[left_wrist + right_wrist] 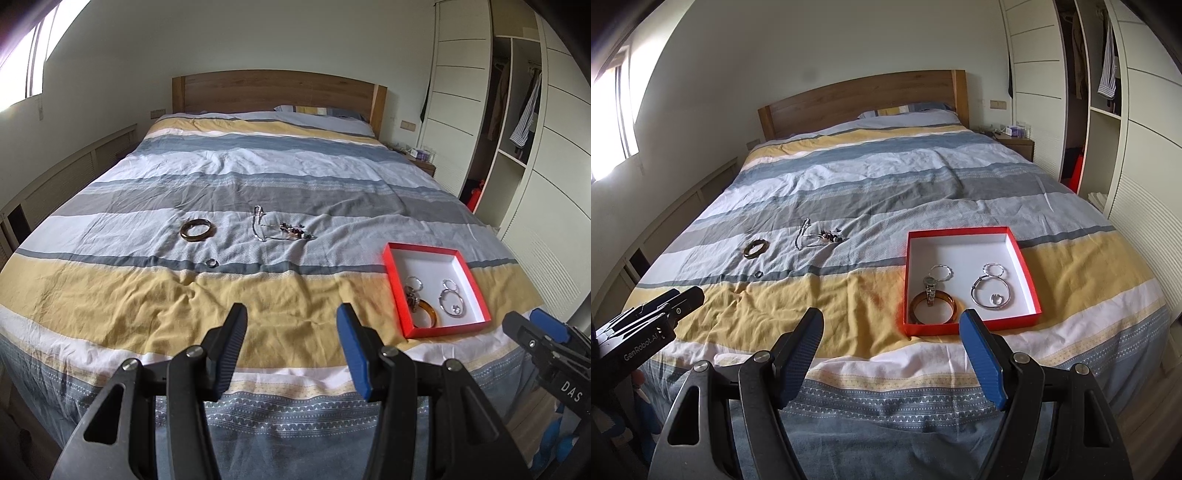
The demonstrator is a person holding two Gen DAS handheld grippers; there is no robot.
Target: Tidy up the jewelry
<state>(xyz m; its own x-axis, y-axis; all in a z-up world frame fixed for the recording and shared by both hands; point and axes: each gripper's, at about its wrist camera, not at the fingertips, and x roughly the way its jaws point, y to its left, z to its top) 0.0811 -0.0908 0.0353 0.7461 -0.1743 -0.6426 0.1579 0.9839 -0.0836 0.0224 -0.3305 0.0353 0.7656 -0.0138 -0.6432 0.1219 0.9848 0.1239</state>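
Two grippers hover over the foot of a bed [258, 177] with a striped blue, grey, white and yellow cover. Left gripper [291, 314] has its jaws spread wide and holds nothing. Right gripper [892, 319] is likewise wide apart and empty, with the near edge of a box just past its right fingertip.

One shallow red box [1023, 258] with a white inside lies on the cover, at about 1 o'clock from the right gripper. Six pieces lie inside it: one amber bangle [932, 310] at the near left corner, one wristwatch [930, 291] lying across that bangle's far edge, one thin silver hoop [942, 272] just beyond the watch, one large silver bangle [991, 293] toward the right, one smaller silver hoop [993, 270] touching its far side, and one small ring [996, 298] inside the large bangle.

Four pieces lie loose on the cover, well apart from the box, around 11 o'clock from the left gripper: one dark brown bangle [198, 229], one small ring [212, 263] nearer than it, one silver chain [258, 227], and one string of dark beads [293, 230] just right of the chain.

One wooden headboard [277, 92] stands at 12 o'clock, and one white wardrobe [458, 92] at 2 o'clock.
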